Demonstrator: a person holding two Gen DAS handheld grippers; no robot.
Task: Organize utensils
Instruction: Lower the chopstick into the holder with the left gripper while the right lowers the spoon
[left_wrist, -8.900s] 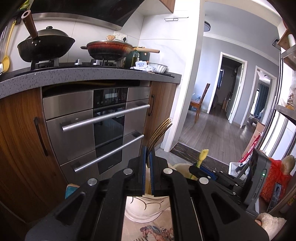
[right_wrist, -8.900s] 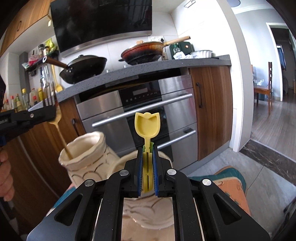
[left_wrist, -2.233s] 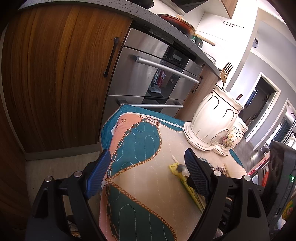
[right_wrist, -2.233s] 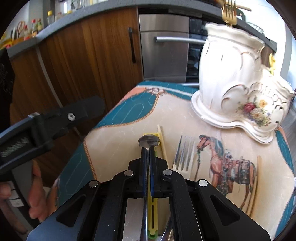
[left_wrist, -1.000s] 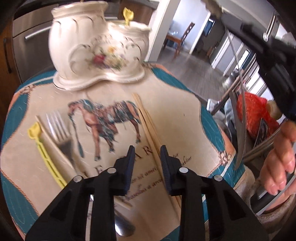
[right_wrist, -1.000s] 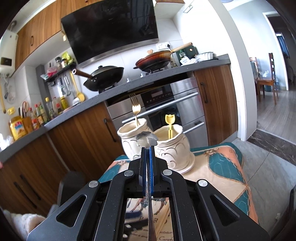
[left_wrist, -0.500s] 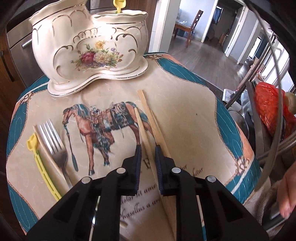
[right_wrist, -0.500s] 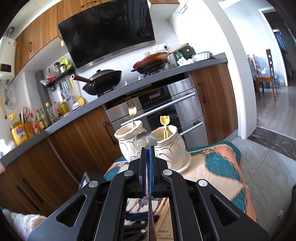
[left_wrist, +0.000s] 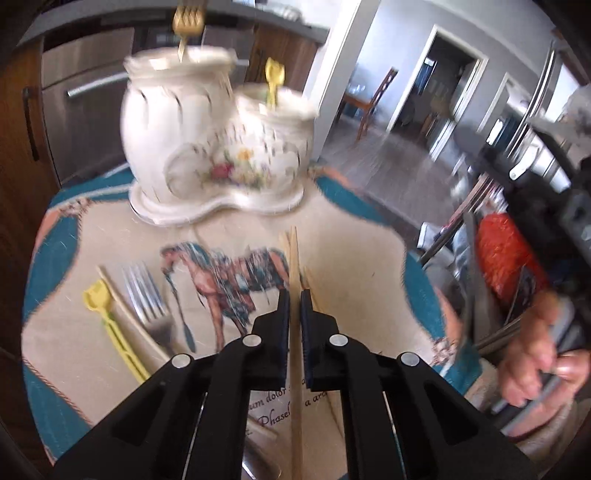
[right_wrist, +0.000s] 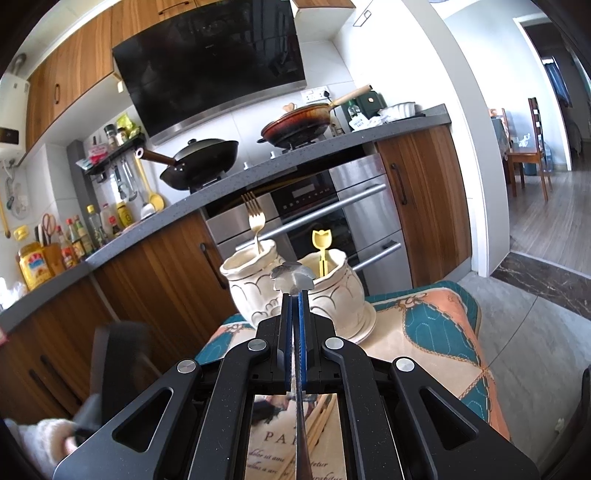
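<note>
My left gripper (left_wrist: 294, 295) has its jaws closing, and its pads press on a wooden chopstick (left_wrist: 293, 258) that points toward the white ceramic holder (left_wrist: 207, 155). A second chopstick (left_wrist: 312, 291) lies on the mat just to the right. A silver fork (left_wrist: 147, 295) and a yellow tulip-headed pick (left_wrist: 107, 317) lie at the mat's left. My right gripper (right_wrist: 294, 295) is shut on a metal utensil with a flower-shaped end (right_wrist: 293, 278), held above the mat in front of the holder (right_wrist: 258, 291). A gold fork (right_wrist: 255, 221) stands in the left pot, a yellow pick (right_wrist: 321, 240) in the right.
The holder stands on a small table under a teal and peach horse-print mat (left_wrist: 351, 258). Wooden cabinets and a steel oven (right_wrist: 351, 221) run behind it. A person's hand (left_wrist: 535, 350) holds the right gripper past the table's right edge, near a red bag (left_wrist: 502, 254).
The left jaws have closed onto the chopstick and lifted it off the mat, and the view has tilted up toward the holder. The right gripper has stayed still with its utensil.
</note>
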